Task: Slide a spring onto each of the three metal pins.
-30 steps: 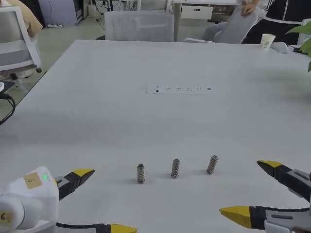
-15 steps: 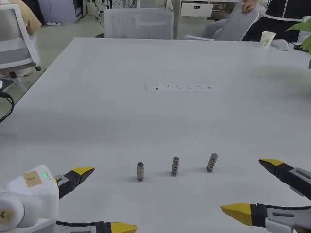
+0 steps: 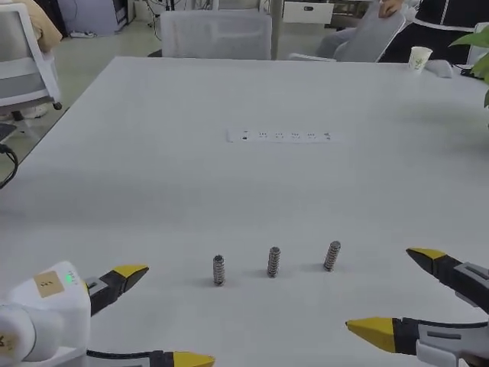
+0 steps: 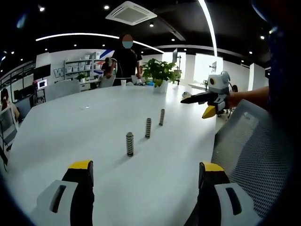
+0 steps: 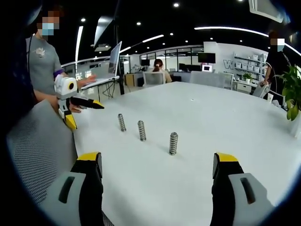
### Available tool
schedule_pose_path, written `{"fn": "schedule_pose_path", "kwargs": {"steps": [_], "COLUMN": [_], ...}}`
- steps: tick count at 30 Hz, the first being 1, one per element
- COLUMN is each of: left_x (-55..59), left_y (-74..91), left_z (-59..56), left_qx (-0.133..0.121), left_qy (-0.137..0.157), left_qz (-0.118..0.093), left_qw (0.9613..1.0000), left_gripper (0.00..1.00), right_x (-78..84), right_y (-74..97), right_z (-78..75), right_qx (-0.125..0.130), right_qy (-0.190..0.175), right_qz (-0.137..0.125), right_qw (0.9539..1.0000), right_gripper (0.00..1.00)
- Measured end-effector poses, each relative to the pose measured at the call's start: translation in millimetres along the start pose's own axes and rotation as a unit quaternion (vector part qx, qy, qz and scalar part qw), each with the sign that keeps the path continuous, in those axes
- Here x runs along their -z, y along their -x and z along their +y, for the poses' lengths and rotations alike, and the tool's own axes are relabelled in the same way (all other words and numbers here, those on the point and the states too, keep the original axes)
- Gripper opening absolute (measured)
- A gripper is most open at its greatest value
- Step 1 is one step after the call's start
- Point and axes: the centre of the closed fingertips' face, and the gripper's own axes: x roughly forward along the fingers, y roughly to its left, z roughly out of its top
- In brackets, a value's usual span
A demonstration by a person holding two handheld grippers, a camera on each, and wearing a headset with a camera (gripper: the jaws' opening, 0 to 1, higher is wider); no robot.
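3 springs (image 3: 273, 261) stand upright, long axes vert.; row runs L-R.

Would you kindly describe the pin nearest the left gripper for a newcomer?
On the big white table, three sprung pins stand in a row near the front edge. Yours is the left-end pin, closest to the left gripper, with a neighbour on one side only.

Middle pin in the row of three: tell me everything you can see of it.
The middle pin stands upright on the white table, with a grey metal spring coiled around it along its visible height. It sits between the left pin and the right pin, both sprung too, and apart from each. Only the table touches it.
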Motion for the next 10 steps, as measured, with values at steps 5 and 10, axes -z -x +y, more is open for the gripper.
{"fn": "schedule_pose_path", "kwargs": {"steps": [5,10], "left_x": [1.1,0.7], "left_y": [-0.4,-0.5], "left_z": [-1.2,-1.7], "left_qx": [0.003,0.003], "left_qy": [0.001,0.0], "left_qz": [0.003,0.003], "left_qw": [1.0,1.0], "left_gripper": [0.9,0.9], "right_x": [1.2,4.2], "right_y": [0.3,-0.1], "right_z": [-1.0,0.9], "right_qx": [0.003,0.001], "right_qy": [-0.003,-0.003], "right_qz": [-0.001,0.002], "right_qw": [1.0,1.0], "right_gripper": [0.98,0.98]}}
